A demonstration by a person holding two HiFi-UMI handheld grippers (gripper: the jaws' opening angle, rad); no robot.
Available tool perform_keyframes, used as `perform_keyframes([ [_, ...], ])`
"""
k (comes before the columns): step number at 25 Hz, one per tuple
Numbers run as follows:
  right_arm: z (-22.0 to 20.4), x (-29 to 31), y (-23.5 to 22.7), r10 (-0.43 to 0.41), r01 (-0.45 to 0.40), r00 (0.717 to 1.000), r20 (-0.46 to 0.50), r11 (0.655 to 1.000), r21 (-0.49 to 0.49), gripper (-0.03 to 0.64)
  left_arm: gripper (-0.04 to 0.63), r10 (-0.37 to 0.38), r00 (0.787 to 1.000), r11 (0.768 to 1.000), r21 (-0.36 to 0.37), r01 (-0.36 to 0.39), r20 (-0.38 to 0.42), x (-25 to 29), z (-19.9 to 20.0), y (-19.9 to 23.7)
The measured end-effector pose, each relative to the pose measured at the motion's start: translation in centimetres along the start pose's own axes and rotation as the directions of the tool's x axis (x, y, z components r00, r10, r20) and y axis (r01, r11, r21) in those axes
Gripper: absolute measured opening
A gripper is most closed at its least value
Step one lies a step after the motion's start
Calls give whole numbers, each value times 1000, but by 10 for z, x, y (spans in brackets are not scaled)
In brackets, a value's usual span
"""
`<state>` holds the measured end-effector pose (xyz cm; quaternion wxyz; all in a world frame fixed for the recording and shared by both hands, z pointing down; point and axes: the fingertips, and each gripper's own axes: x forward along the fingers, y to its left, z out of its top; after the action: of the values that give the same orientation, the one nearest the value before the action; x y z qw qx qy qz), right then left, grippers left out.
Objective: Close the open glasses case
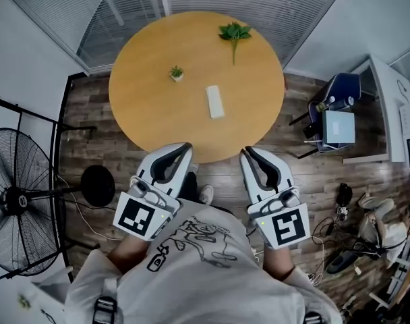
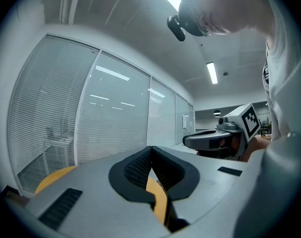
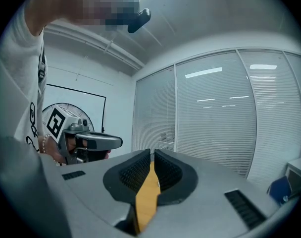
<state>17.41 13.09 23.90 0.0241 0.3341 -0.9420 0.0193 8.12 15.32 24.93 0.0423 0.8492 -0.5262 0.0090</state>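
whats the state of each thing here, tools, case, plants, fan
left tool: shut, empty
right tool: shut, empty
glasses case: flat on the table, untouched; lid too small to tell
potted plant: upright
green sprig: lying flat
fan: standing, spin unclear

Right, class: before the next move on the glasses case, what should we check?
1. Case on the table, in view: ok.
2. Case lid open: cannot tell, too small.
3. Left gripper empty, jaws together: ok.
4. Right gripper empty, jaws together: ok.
5. Way to the case free of plant and sprig: ok.
6. Grippers at the case: not ok, both short of it, at the table's near edge.
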Motion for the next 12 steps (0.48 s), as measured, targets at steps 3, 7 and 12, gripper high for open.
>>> perform_keyframes([
  [3,-1,6,-3,-5,5,1000,-2,1000,-2,35,20,-3,1000,1000,-3,3,2,4,-1,5],
  [7,-1,19,-5,-12,12,1000,2,1000,-9,34,20,-9,1000,1000,-7,9,9,11,-2,18],
  [12,2,40,-14,-19,19,1000,3,1000,-13,34,20,-22,1000,1000,-3,22,19,26,3,36],
])
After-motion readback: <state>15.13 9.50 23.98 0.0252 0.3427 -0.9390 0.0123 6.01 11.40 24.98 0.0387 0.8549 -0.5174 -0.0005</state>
